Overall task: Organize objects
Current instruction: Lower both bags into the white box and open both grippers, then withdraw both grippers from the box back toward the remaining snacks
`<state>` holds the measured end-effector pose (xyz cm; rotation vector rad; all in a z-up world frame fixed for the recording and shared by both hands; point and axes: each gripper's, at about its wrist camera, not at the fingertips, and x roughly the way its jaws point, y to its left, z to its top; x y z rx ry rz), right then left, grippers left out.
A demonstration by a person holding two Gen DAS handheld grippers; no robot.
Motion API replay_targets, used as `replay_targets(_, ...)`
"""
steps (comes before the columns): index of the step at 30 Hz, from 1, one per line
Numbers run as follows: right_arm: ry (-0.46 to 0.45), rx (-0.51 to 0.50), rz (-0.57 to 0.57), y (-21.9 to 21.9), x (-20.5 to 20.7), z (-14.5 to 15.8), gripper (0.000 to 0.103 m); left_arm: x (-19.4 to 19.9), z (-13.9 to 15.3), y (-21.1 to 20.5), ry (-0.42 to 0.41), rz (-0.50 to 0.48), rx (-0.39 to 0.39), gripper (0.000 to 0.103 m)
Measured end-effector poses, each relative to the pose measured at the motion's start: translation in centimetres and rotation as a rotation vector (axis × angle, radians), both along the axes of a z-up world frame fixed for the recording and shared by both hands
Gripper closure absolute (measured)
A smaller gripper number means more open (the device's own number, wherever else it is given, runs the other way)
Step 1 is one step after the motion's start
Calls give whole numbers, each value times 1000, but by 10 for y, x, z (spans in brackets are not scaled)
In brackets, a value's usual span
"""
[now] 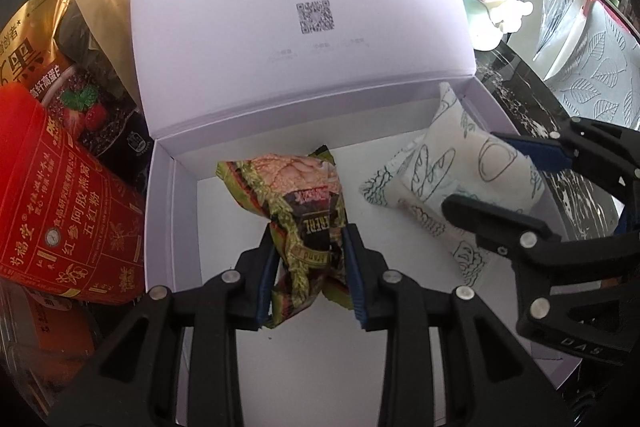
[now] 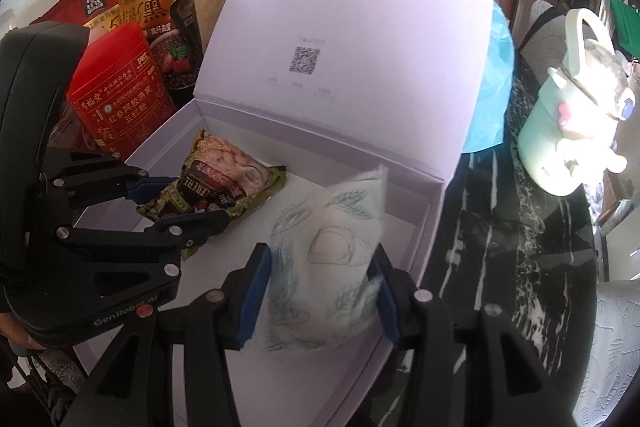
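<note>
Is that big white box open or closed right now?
Open. The white box's lid stands tilted up behind it, showing its printed inside, and two snack packets sit inside the box, each between a gripper's fingers.

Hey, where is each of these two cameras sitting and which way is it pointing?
Left wrist view: sits on the left tool, looks down into the white box; its fingers clamp the green snack packet; the right tool shows at right.
Right wrist view: sits on the right tool, looks down into the same box; its fingers grip the white printed packet; the left tool shows at left.
Shared: box, raised lid, both packets, red bag.
</note>
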<state>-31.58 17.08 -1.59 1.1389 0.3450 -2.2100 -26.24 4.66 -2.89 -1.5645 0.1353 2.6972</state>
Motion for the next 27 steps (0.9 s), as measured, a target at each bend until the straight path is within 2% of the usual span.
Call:
replay_targets(5,36,-3,-20,3,2,10,50,8,9,-5,30,20,-1,72)
replay_targets(10,58,-17,-47,10,5,21,48,22,27,-9,96,24,18,71)
replay_targets(12,69,-24,-58,13,7,25,46,28,35,-9,118,25,15,65)
replay_targets(14,86,-30,-80,18,10,31,44,35,44,-9,144,31,20,53)
replay_targets(15,92,-35,-88,19,11,34,42,23,50,-6,156,33,19,50)
replay_targets(17,104,-40,-107,23,14,40,35,20,57,-15,185,43,-10,38)
replay_targets(19,126,-39,-125,27,18,47,31,19,64,-11,210,48,-38,32)
replay_targets(23,162,-38,-155,32,25,58,28,26,80,-12,229,55,-26,27)
replay_targets(24,167,-41,-160,34,26,61,26,19,77,1,229,57,-23,27)
replay_targets(27,179,-47,-169,38,33,69,23,22,82,4,243,63,-22,25)
